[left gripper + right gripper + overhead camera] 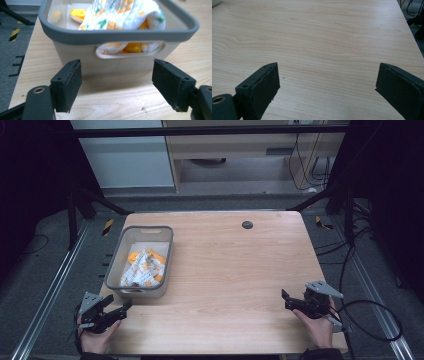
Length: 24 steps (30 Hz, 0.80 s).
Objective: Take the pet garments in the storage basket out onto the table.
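Risk check: left gripper lined up on bin, nothing held

Bin (142, 262) sits at the left side of the table (225, 270), grey rim, pale walls, with a handle slot in the near wall. Cloth (144, 268), white with orange and green print, is heaped inside; some of it bulges out through the slot in the left gripper view. Left gripper (125, 306) is just short of the bin's near wall, jaws spread wide, nothing between them. Right gripper (286, 298) is well apart at the right side of the table, jaws also wide apart and empty, over bare wood.

Likely trouble, as I judge it:
- Jaws point at the bin wall, not at the cloth. Pushing straight ahead would shove the bin across the table; it looks light and nothing braces it.
- Going over the rim from this low angle, a jaw could catch the rim and tip the bin toward the person.
- Grabbing cloth through the slot would snag it; pulling would drag the bin along instead of freeing the cloth.
- Cloth is a loose heap. A shallow pinch may take just one fold and slip off on the lift, or lift more than one piece at once; can't tell how many pieces are in there.
- Right gripper is too far away to steady the bin if it slides.
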Each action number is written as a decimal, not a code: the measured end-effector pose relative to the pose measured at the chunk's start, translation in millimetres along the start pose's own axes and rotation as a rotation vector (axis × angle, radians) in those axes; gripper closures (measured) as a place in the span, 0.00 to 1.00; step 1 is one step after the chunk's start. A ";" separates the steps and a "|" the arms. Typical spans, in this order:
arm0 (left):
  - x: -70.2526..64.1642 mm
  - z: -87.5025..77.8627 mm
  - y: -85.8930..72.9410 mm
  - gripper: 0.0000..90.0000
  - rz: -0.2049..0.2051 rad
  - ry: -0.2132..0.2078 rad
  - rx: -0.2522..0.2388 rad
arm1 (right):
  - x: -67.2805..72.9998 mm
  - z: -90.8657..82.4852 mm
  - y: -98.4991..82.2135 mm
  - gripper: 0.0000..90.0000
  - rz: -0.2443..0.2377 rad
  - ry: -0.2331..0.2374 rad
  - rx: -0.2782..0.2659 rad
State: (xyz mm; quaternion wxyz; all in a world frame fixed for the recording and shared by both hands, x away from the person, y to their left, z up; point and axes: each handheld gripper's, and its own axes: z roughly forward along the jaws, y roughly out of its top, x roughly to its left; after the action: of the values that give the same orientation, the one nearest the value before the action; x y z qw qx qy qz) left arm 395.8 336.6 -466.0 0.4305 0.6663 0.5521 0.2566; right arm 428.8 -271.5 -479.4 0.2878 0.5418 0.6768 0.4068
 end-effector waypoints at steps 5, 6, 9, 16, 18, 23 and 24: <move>-0.4 -1.2 3.5 0.29 -0.002 -0.005 -0.005 | 4.1 1.3 1.0 0.11 -0.015 -0.010 -0.003; -0.7 -1.5 4.0 0.29 -0.002 -0.004 -0.006 | 4.1 1.3 1.0 0.11 -0.015 -0.010 -0.003; -2.5 -5.1 7.3 0.29 -0.008 -0.009 -0.019 | 6.0 -0.8 0.2 0.13 -0.021 -0.010 0.004; -3.7 -13.3 17.7 0.29 -0.015 -0.009 -0.058 | 8.8 -2.0 0.2 0.14 -0.027 -0.040 0.014; -4.3 -14.7 20.4 0.29 -0.007 -0.009 -0.070 | 9.2 -1.2 0.2 0.14 -0.027 -0.040 0.016; -6.6 -18.9 28.2 0.29 0.001 -0.018 -0.083 | 10.3 0.4 -0.9 0.13 -0.027 -0.041 0.027; -6.6 -18.9 28.2 0.29 0.001 -0.018 -0.083 | 10.3 0.4 -0.9 0.13 -0.027 -0.041 0.027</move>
State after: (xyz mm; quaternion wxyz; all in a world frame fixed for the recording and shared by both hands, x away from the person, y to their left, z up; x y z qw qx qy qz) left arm 393.2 335.3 -431.6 0.4625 0.6504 0.5369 0.2734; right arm 426.1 -261.5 -479.9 0.2996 0.5446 0.6836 0.3826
